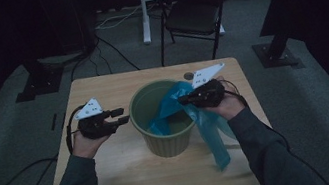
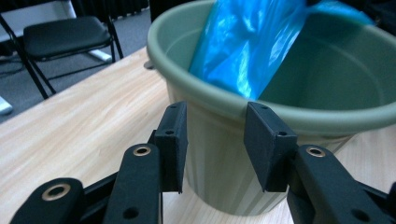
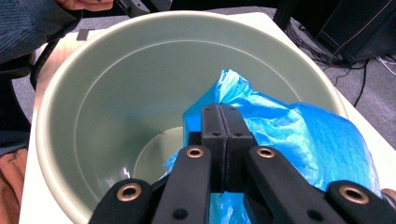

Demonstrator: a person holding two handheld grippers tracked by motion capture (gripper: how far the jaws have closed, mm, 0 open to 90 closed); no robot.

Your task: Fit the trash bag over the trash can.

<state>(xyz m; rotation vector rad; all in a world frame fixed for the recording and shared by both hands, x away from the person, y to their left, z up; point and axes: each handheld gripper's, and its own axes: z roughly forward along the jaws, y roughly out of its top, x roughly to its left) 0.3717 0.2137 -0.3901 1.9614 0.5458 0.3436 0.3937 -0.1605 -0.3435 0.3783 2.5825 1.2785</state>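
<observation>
A thin blue plastic bin liner hangs half in and half out of the round, pale green plastic bin standing mid-table on the light wooden table; one end drops inside, the other trails over the rim at the person's right and down onto the table. The right gripper has its jaws pressed together on the film above the rim. The left gripper hovers just beside the bin's opposite side, jaws spread, nothing between them. The liner looks feather-light, limp and slippery, likely to bunch or tear; its open edge is the best hold.
</observation>
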